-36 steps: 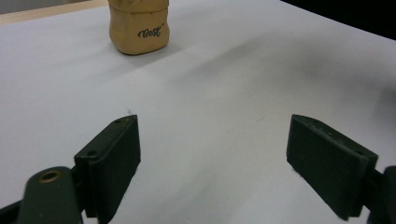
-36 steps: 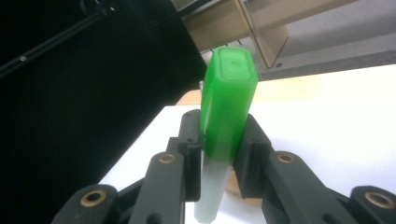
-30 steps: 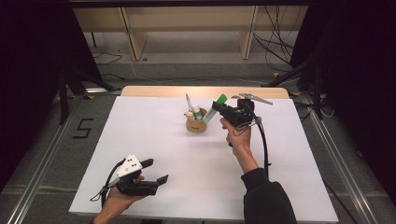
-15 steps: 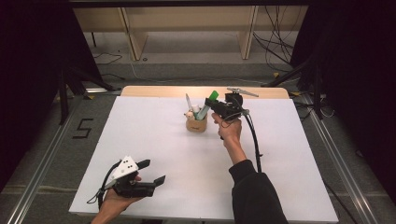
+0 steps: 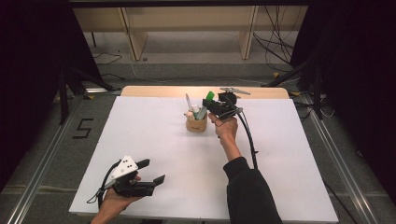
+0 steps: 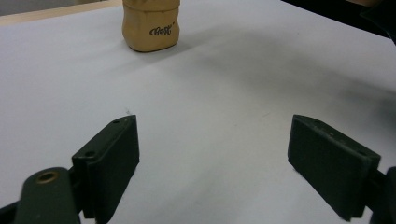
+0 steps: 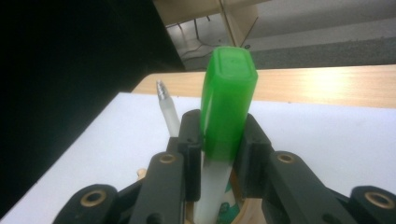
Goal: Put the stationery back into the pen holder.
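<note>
A tan pen holder (image 5: 196,123) stands at the far middle of the white table (image 5: 140,135), with a white pen (image 5: 187,102) sticking up out of it. My right gripper (image 5: 208,103) hovers just right of and above the holder, shut on a white marker with a green cap (image 5: 209,96). In the right gripper view the jaws clamp the marker (image 7: 227,102) just below its cap, and its white body slants down into the holder's mouth (image 7: 245,207), beside the white pen (image 7: 167,109). My left gripper (image 5: 153,170) rests at the front left, open and with nothing between its jaws (image 6: 212,158), facing the holder (image 6: 150,25).
A black cable (image 5: 250,140) trails from the right gripper along the forearm. A wooden strip (image 5: 154,91) borders the table's far edge, with shelving legs and floor cables beyond. A "5" mark (image 5: 83,128) is on the floor at left.
My right gripper has carried the green-capped marker leftward and slightly down, to above the holder. The left gripper has stayed put.
</note>
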`<state>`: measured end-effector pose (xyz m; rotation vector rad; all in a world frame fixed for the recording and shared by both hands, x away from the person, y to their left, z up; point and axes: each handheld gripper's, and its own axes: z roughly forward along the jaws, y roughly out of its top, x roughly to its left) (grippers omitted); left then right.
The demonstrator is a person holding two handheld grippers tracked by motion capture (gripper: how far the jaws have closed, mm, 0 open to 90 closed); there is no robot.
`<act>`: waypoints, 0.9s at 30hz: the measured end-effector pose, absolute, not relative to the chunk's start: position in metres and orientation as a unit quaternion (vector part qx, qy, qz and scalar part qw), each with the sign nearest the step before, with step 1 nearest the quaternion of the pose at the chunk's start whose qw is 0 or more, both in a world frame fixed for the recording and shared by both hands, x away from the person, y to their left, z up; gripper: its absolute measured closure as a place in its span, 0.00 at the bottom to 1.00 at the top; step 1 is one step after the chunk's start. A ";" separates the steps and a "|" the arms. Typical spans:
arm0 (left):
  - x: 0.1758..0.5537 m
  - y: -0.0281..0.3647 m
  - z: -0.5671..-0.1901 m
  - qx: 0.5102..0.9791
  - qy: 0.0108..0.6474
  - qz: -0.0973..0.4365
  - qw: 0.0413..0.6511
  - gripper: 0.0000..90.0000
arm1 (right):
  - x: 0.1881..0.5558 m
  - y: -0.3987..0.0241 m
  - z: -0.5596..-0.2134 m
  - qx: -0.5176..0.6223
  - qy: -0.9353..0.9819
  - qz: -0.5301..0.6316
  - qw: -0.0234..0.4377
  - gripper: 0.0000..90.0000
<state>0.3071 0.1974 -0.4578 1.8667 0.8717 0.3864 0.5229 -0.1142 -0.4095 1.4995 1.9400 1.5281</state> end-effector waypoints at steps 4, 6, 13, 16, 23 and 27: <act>0.307 0.197 -0.458 0.771 0.360 0.159 0.500 0.18 | 0.522 -0.111 -0.409 0.507 0.674 0.518 0.141 0.84; 0.307 0.197 -0.458 0.773 0.359 0.159 0.498 0.18 | 0.523 -0.109 -0.409 0.506 0.680 0.509 0.151 0.84; 0.307 0.196 -0.458 0.774 0.358 0.158 0.497 0.18 | 0.526 -0.107 -0.406 0.501 0.687 0.497 0.173 0.84; 0.307 0.196 -0.458 0.776 0.358 0.157 0.496 0.18 | 0.526 -0.104 -0.408 0.499 0.690 0.495 0.172 0.84; 0.307 0.196 -0.458 0.775 0.357 0.157 0.496 0.18 | 0.526 -0.099 -0.410 0.493 0.693 0.493 0.184 0.84; 0.307 0.196 -0.458 0.775 0.357 0.158 0.497 0.18 | 0.527 -0.098 -0.408 0.495 0.693 0.484 0.203 0.84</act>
